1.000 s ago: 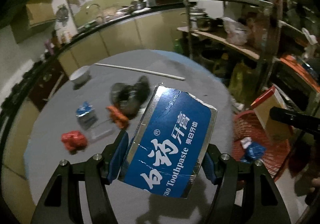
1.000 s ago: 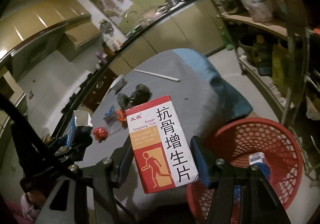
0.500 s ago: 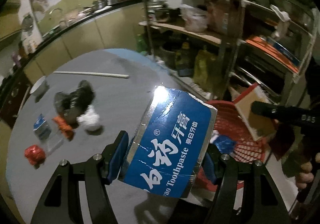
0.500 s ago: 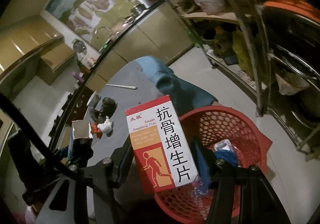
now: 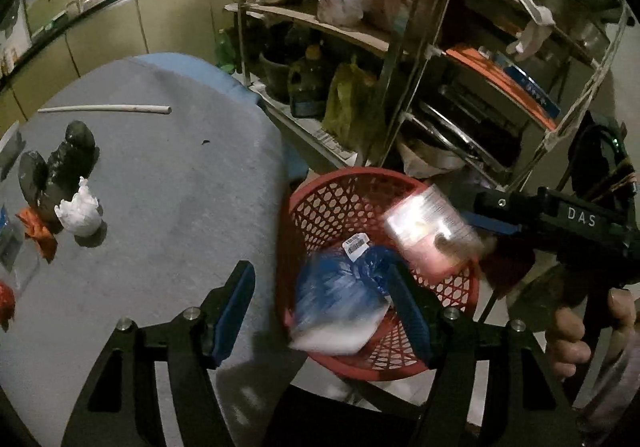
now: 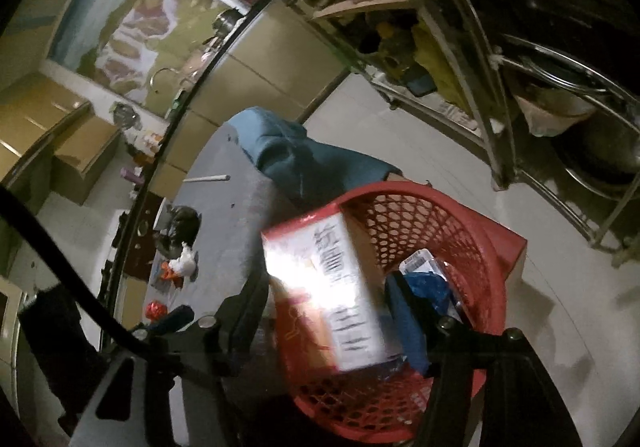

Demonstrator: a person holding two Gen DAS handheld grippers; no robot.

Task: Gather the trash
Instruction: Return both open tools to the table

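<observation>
My left gripper (image 5: 324, 311) is open above the rim of the red mesh basket (image 5: 320, 203). The blue toothpaste box (image 5: 340, 303) is blurred, free of the fingers, falling into the basket. My right gripper (image 6: 332, 311) is open over the same basket (image 6: 440, 215). The red and white medicine box (image 6: 332, 287) is blurred and loose between its fingers, dropping toward the basket. It also shows blurred in the left wrist view (image 5: 432, 231). A blue wrapper (image 6: 428, 283) lies in the basket.
The round grey table (image 5: 180, 187) holds a white crumpled paper (image 5: 80, 211), a black bag (image 5: 64, 167), orange scraps (image 5: 38, 231), a red wad (image 5: 6, 299) and a white stick (image 5: 104, 109). A metal shelf rack (image 5: 400, 47) stands behind the basket.
Both grippers swung right from over the table to over the basket and opened. The toothpaste box and the medicine box left the fingers and are dropping.
</observation>
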